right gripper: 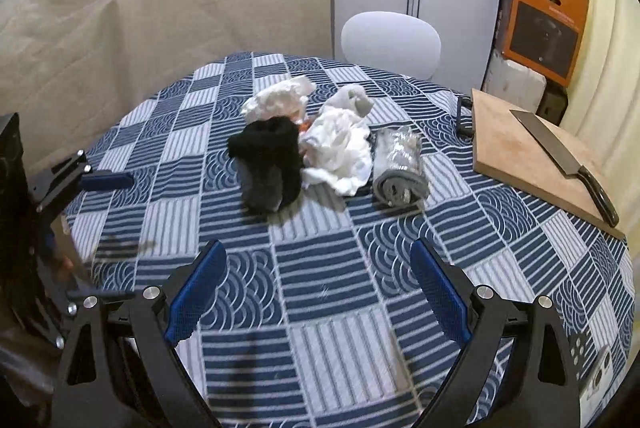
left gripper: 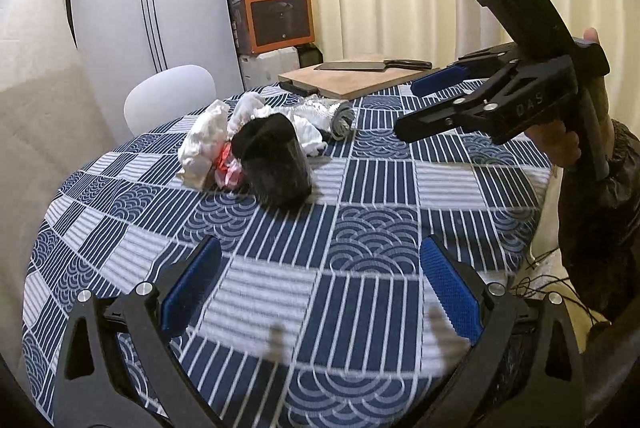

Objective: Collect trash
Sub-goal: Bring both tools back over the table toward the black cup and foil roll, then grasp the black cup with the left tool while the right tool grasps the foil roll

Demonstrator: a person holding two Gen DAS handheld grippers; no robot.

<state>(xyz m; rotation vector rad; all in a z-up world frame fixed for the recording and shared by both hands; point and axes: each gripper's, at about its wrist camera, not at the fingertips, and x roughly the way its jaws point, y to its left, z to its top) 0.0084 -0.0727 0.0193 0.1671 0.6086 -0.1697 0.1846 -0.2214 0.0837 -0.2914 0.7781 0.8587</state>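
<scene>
Right wrist view: right gripper (right gripper: 318, 288) spread wide, empty, aimed at black bag (right gripper: 267, 163) and tissues (right gripper: 340, 151); left gripper (left gripper: 320, 284) likewise apart, ready.

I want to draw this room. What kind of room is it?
Probably a home dining area: a round table with a patterned cloth, a white chair, and a cutting board with a knife.

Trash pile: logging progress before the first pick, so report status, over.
Left gripper and right gripper open, empty, above the tablecloth. Trash pile untouched mid-table. Knife on cutting board, off to the side.
</scene>
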